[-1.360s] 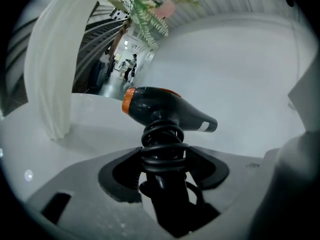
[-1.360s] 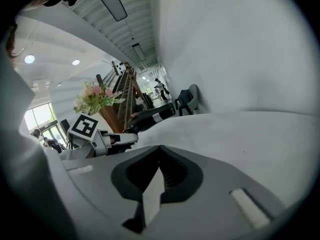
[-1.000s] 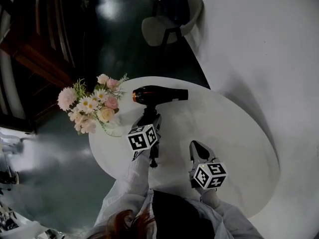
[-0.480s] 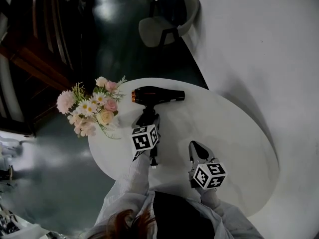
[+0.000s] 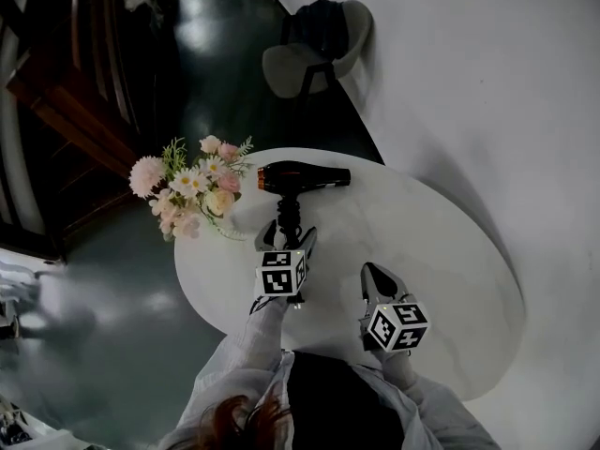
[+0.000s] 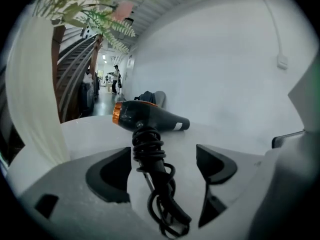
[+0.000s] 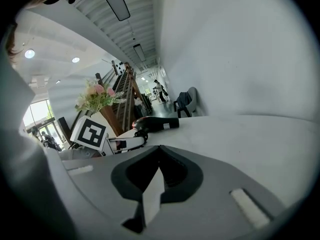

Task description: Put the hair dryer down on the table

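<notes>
The black hair dryer [image 5: 302,177] with an orange rear ring lies on its side on the round white table [image 5: 441,251], its handle and coiled cord pointing toward me. My left gripper [image 5: 286,239] is just behind it, its jaws opening. In the left gripper view the dryer [image 6: 150,116] is ahead, and its handle and cord run between the spread pads without touching them. My right gripper [image 5: 373,273] rests shut and empty over the table's near side. In the right gripper view the dryer [image 7: 155,124] is ahead on the left.
A vase of pink and white flowers [image 5: 199,187] stands at the table's left edge, close to the dryer's rear. A chair with dark clothing [image 5: 317,47] is beyond the table by the white wall. Dark floor lies to the left.
The left jaws have spread off the dryer's handle and the gripper has drawn back slightly toward me. The dryer stays lying on the table. The right gripper has not moved.
</notes>
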{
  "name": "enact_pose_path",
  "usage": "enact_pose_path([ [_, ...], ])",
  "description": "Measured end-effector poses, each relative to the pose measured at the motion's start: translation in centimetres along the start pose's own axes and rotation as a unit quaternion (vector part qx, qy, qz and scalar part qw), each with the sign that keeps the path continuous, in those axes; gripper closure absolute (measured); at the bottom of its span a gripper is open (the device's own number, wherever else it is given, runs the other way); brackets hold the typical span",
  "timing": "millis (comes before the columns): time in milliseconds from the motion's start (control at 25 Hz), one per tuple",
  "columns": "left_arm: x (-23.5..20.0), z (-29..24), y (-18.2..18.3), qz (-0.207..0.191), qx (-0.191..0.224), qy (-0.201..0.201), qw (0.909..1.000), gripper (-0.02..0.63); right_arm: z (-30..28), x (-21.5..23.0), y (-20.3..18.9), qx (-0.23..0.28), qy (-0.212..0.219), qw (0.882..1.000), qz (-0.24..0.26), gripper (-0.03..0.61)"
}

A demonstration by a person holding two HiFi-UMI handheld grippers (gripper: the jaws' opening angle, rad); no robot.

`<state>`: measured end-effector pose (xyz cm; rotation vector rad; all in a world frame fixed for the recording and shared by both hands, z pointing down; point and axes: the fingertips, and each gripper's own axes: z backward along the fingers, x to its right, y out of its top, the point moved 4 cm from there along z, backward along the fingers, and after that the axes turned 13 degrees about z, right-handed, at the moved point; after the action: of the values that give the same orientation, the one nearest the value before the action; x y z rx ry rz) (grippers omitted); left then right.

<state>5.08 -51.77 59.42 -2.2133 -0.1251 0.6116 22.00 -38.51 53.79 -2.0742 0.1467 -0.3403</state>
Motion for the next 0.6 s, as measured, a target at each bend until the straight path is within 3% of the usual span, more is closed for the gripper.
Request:
enact_pose_path([
  [120,0.7,3.1,-0.8,0.000,-0.004,-0.025,0.9997,0.228,1.5,-1.1,-0.3,0.005,-0.012,1.000,0.003,0.569],
  [320,1.0,9.0,-1.3,0.012,0.014,-0.069,0.9974,0.341,3.3,-3.3,-0.9,0.017,-0.018,1.000,0.009,0.569],
  [600,0.4,17.7,-2.0,0.009,0.053,-0.087,0.9947,0.468,6.8,-8.5,-1.5,0.040,-0.003,0.999,0.027,0.569],
])
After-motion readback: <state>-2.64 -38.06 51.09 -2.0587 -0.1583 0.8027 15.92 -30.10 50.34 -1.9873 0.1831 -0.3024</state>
